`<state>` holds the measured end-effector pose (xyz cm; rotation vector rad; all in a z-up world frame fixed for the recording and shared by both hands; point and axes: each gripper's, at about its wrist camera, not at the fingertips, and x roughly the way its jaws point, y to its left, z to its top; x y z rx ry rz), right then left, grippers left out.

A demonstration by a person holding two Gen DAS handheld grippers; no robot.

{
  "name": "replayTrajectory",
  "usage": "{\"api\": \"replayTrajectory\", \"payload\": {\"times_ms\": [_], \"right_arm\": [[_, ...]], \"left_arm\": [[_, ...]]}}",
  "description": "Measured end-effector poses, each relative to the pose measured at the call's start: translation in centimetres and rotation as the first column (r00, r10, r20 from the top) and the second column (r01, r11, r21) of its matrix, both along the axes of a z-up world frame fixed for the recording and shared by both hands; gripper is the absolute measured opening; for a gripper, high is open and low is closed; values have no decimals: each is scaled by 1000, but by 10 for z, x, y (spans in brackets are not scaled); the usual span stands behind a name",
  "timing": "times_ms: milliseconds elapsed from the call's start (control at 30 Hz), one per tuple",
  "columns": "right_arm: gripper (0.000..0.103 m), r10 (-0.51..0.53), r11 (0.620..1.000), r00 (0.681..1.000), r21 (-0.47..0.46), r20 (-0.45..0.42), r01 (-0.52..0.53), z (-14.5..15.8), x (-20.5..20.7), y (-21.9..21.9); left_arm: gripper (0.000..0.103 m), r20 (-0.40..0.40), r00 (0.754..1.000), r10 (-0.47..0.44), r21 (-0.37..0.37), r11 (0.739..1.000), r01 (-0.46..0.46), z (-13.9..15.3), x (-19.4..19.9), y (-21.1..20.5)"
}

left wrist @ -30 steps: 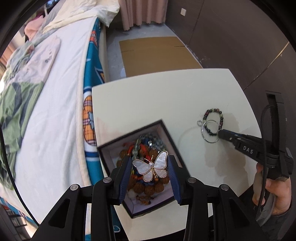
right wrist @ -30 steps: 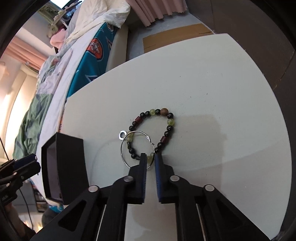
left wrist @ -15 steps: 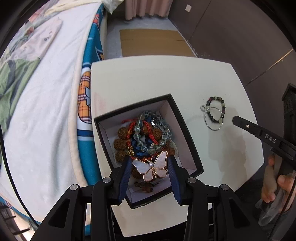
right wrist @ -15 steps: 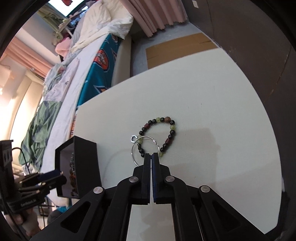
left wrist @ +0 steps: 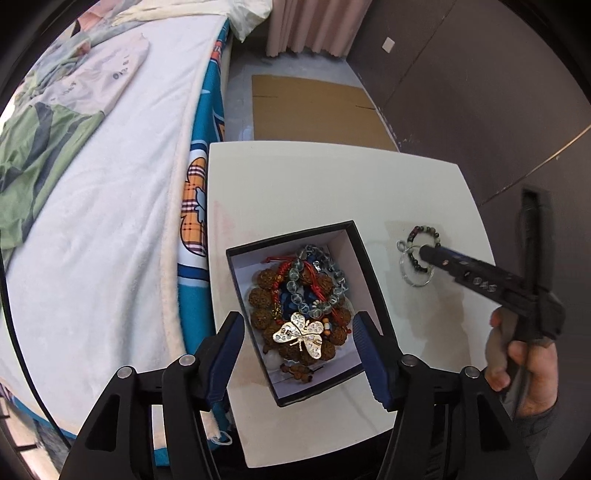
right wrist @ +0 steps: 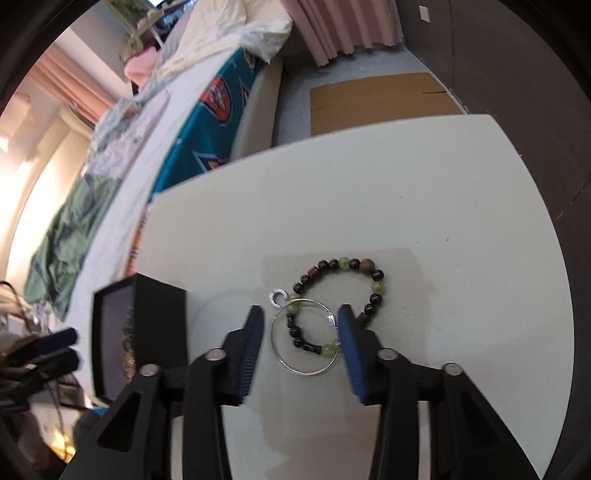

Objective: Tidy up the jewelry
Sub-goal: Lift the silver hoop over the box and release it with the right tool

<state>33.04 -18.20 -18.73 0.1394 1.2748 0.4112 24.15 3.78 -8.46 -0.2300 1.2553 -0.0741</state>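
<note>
bed [right wrist: 110,177] at left of right wrist view blurred; black box [right wrist: 147,332] interior mostly hidden, contents unreadable.

This is a bedroom in a home. A bed [left wrist: 110,177] with a white blanket [left wrist: 122,229] fills the left side, a teal patterned sheet [left wrist: 199,206] hanging down its edge and loose clothes [left wrist: 44,147] lying on top. Pillows [right wrist: 236,33] are heaped at its far end. Pink curtains [left wrist: 306,26] hang at the far wall, above a flattened sheet of cardboard [left wrist: 314,107] on the grey floor. A small white table [left wrist: 295,184] stands just beside the bed, and a black box [left wrist: 347,387] full of beads sits near its left edge.
</note>
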Motion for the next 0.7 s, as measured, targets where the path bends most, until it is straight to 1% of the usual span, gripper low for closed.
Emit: {"api": "replayTrajectory", "payload": {"times_ms": [67,100,167,233,333,467,600,700], "right_arm": [[28,10,999,1000,-36,-13,-10,-7,0,2],[22,12,998,1000,-58,-3,-12,-8,-2,2],[7,14,997,1000,-74,-9,-14,-8,-2,1],[5,11,998,1000,-68,-11,-11,-7,-4,-1],[5,-4,999,1000,-37,4,4,0,-9,-4],[5,3,999,999,51,36,-5,24,-20,-4],[5,36,988,996,150,77,-48,49,-36,3],[5,66,973,993,215,96,-85,61,-47,14]], "left_arm": [[62,7,1000,3,-6,1000,-3,2,0,3],[62,13,1000,5,-13,1000,-5,4,-1,4],[62,20,1000,5,-17,1000,-5,7,-2,7],[62,26,1000,7,-20,1000,-6,8,-4,7],[62,41,999,8,-28,1000,-7,12,-7,9],[62,64,998,15,-32,999,-13,17,-10,13],[63,82,996,23,-35,999,-20,21,-14,17],[69,97,995,37,-38,999,-34,24,-17,20]]}}
